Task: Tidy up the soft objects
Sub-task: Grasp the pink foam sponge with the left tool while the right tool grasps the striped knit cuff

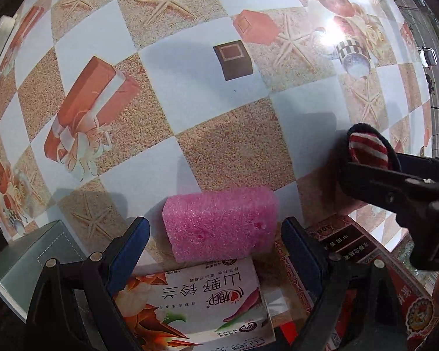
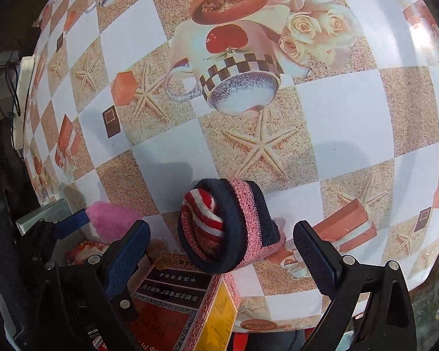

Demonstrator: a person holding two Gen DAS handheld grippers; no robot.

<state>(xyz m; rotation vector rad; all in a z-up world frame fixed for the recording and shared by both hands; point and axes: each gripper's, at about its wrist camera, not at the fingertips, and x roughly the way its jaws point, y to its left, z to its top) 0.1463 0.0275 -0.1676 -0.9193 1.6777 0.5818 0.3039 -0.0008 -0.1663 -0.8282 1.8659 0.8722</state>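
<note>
Two soft items on the desk (image 2: pixel 336 102): pink sponge (image 1: pixel 221 223) between the left gripper's (image 1: pixel 215 234) wide jaws, rolled sock (image 2: pixel 228 228) between the right gripper's (image 2: pixel 221 239) wide jaws; neither squeezed. Boxes (image 2: pixel 187 301) sit below, likely sorting bins.

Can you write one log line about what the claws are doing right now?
left claw: open around pink sponge | right claw: open around rolled sock | nothing gripped
</note>
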